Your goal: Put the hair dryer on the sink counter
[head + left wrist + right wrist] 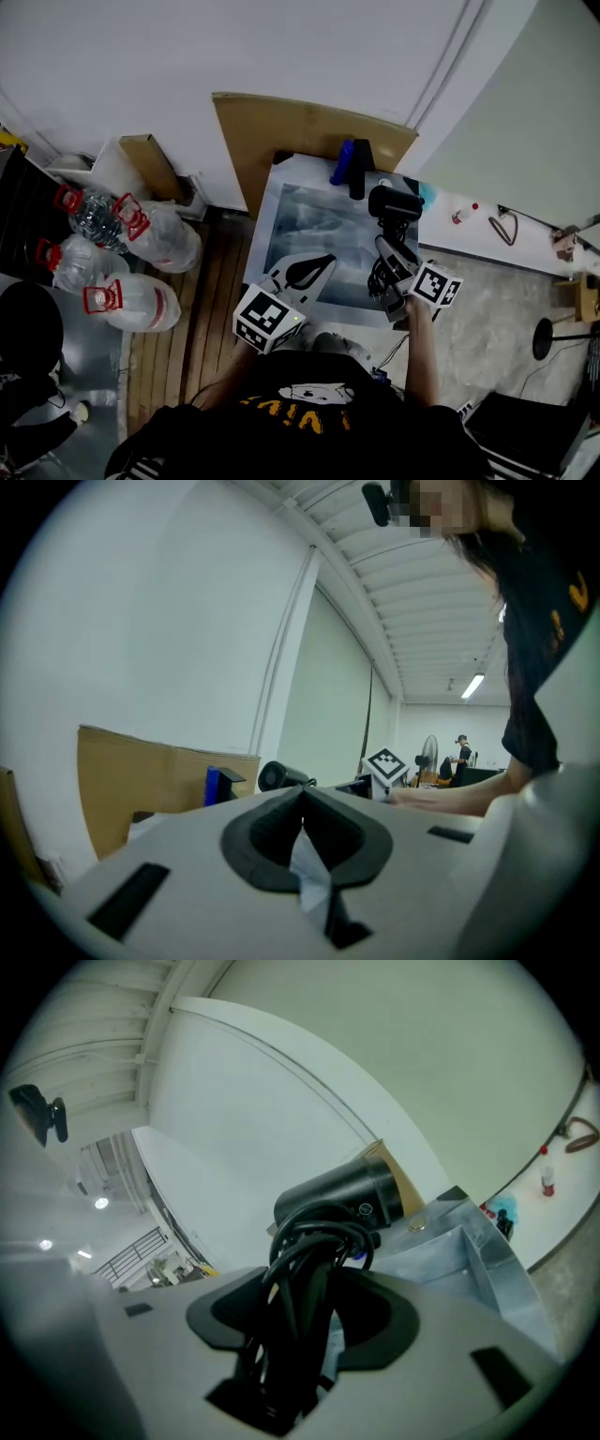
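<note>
The black hair dryer (394, 202) hangs over the right side of the metal sink basin (300, 220), its barrel pointing away from me. My right gripper (392, 267) is shut on its handle, which has the black cord wound round it. In the right gripper view the dryer (342, 1194) rises from between the jaws of the right gripper (300, 1316). My left gripper (323, 262) hovers over the basin's near left part, shut and holding nothing. The left gripper view shows the left gripper (302, 832) with its pads together and the dryer (279, 776) beyond. The white sink counter (478, 234) lies to the right.
A blue bottle (343, 161) and a black one (359, 169) stand at the basin's back edge, before a cardboard sheet (281, 122). On the counter are a small red-capped bottle (463, 214) and a brown loop (503, 228). Several large water bottles (131, 234) lie on the floor, left.
</note>
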Demonstrator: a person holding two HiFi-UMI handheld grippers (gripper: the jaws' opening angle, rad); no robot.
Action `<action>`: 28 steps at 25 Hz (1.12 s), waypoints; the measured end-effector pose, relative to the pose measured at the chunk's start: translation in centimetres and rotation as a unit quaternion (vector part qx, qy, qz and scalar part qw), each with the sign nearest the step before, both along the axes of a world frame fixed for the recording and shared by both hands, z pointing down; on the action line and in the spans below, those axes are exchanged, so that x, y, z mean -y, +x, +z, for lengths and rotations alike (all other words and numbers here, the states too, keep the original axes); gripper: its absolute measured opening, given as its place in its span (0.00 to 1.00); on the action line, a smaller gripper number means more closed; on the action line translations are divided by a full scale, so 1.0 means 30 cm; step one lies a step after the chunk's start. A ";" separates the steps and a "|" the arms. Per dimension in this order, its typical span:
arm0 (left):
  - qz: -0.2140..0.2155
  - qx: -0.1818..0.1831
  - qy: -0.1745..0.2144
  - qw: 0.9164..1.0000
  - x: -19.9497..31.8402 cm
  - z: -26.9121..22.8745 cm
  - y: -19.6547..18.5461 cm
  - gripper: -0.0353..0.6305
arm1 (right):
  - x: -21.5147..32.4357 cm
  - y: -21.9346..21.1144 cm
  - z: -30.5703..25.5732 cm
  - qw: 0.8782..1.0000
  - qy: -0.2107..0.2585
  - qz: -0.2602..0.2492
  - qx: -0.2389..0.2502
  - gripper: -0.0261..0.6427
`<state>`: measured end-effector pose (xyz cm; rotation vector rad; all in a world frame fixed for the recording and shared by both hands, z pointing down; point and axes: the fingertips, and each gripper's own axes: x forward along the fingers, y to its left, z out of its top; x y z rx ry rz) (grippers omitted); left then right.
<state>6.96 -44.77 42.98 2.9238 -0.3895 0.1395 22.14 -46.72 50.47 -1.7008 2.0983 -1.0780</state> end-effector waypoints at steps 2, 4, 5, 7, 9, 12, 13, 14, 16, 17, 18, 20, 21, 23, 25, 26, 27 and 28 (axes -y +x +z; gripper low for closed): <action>0.007 0.002 -0.006 1.000 0.000 0.008 0.011 0.06 | 0.019 0.044 0.036 1.000 -0.017 -0.006 -0.004 0.36; 0.008 0.005 -0.007 1.000 0.004 0.012 0.023 0.06 | 0.041 0.087 0.063 0.999 -0.029 -0.013 -0.007 0.36; 0.007 0.008 -0.005 1.000 0.009 0.012 0.030 0.06 | 0.054 0.108 0.076 0.999 -0.035 -0.017 -0.010 0.36; 0.002 0.010 0.000 1.000 0.022 0.007 0.044 0.06 | 0.085 0.150 0.104 0.998 -0.047 -0.028 -0.021 0.36; -0.003 0.016 0.008 1.000 0.032 0.006 0.060 0.06 | 0.113 0.189 0.135 0.997 -0.063 -0.041 -0.029 0.36; -0.007 0.027 0.018 0.999 0.035 0.004 0.095 0.06 | 0.151 0.241 0.184 0.994 -0.085 -0.064 -0.035 0.36; -0.009 0.029 0.019 0.999 0.037 0.003 0.107 0.06 | 0.164 0.258 0.202 0.992 -0.093 -0.073 -0.040 0.36; -0.013 0.031 0.020 0.999 0.040 0.003 0.119 0.06 | 0.179 0.275 0.220 0.990 -0.102 -0.081 -0.046 0.36; -0.025 0.033 0.018 0.999 0.050 0.003 0.141 0.06 | 0.213 0.309 0.261 0.987 -0.120 -0.094 -0.056 0.36; -0.031 0.034 0.016 0.999 0.055 0.003 0.151 0.06 | 0.230 0.324 0.282 0.985 -0.129 -0.099 -0.059 0.36; -0.038 0.035 0.014 0.999 0.059 0.004 0.162 0.06 | 0.245 0.338 0.303 0.983 -0.138 -0.104 -0.060 0.36; -0.050 0.037 0.011 0.998 0.062 0.005 0.185 0.06 | 0.270 0.366 0.343 0.980 -0.153 -0.113 -0.062 0.36; -0.055 0.039 0.010 0.998 0.063 0.005 0.197 0.06 | 0.280 0.380 0.361 0.978 -0.161 -0.119 -0.067 0.36; -0.066 0.044 0.008 0.997 0.064 0.005 0.217 0.06 | 0.300 0.406 0.392 0.972 -0.173 -0.133 -0.081 0.36; -0.078 0.048 0.006 0.996 0.067 0.008 0.230 0.06 | 0.317 0.428 0.416 0.968 -0.180 -0.147 -0.091 0.36; -0.084 0.051 0.004 0.995 0.069 0.011 0.235 0.06 | 0.325 0.437 0.427 0.967 -0.183 -0.153 -0.092 0.36; -0.090 0.053 0.002 0.995 0.071 0.015 0.238 0.06 | 0.333 0.447 0.438 0.965 -0.186 -0.159 -0.094 0.36; -0.096 0.055 -0.001 0.994 0.072 0.019 0.241 0.06 | 0.342 0.458 0.450 0.963 -0.190 -0.165 -0.099 0.36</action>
